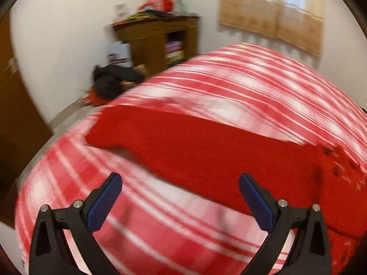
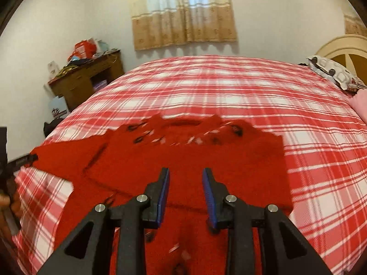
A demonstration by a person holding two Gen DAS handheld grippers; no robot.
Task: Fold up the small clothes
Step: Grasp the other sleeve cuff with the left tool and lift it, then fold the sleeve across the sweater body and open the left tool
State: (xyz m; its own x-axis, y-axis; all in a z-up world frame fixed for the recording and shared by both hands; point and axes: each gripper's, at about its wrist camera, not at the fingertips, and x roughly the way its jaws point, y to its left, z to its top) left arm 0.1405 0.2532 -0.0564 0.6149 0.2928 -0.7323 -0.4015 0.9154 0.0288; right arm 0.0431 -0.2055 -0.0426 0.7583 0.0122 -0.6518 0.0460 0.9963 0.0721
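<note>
A small red knitted sweater [image 2: 195,158] with a dark-and-white pattern near its collar lies flat on the red-and-white checked bedspread [image 2: 229,91]. One sleeve [image 1: 183,137] stretches out to the left in the left wrist view. My left gripper [image 1: 180,183] is wide open and empty, hovering just short of that sleeve's near edge. It also shows at the left edge of the right wrist view [image 2: 25,159], by the sleeve end. My right gripper [image 2: 185,174] is partly open and empty, above the sweater's body.
A cluttered wooden desk [image 2: 91,78] stands against the wall to the left of the bed. Dark clothes [image 1: 114,80] lie on the floor near it. A patterned pillow [image 2: 332,71] and headboard are at the far right. A curtained window [image 2: 183,11] is behind the bed.
</note>
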